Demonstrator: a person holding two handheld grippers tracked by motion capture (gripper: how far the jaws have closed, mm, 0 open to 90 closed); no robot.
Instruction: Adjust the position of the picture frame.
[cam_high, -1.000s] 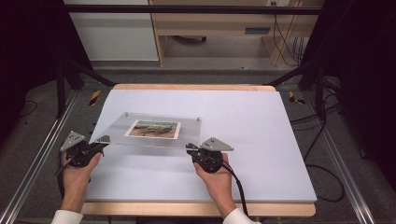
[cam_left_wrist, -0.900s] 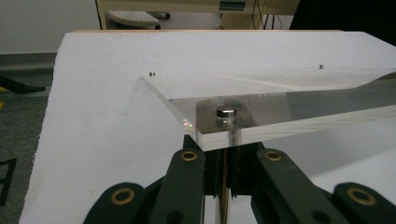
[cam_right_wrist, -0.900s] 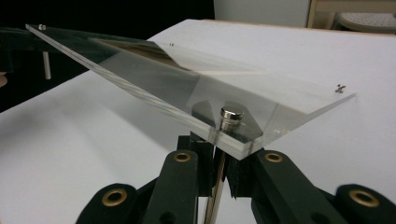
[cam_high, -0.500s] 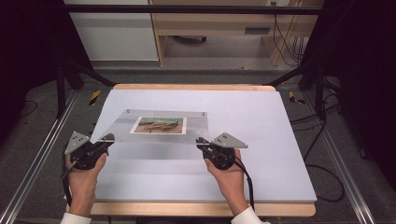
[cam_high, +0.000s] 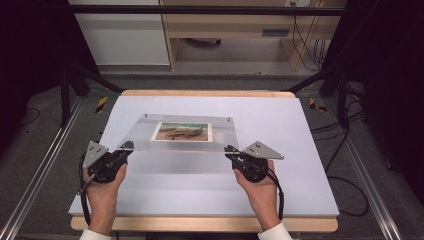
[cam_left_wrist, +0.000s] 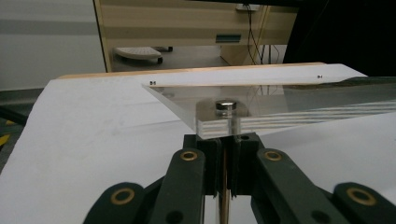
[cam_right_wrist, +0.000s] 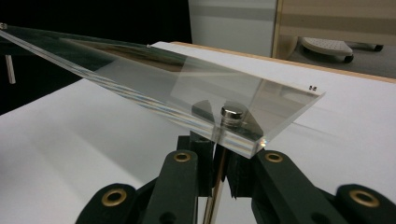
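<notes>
From above, a clear acrylic frame (cam_high: 182, 134) with a printed picture (cam_high: 181, 131) sandwiched inside hangs above the white table (cam_high: 300, 190), its near corners at the left gripper (cam_high: 125, 148) and right gripper (cam_high: 231, 152).

Along the left gripper (cam_left_wrist: 224, 144), the jaws are nearly closed under the frame's corner, by a metal stud (cam_left_wrist: 225, 106); what they pinch is hidden.

Along the right gripper (cam_right_wrist: 219, 147), the jaws are likewise nearly closed beneath the other corner and its stud (cam_right_wrist: 233, 113).
</notes>
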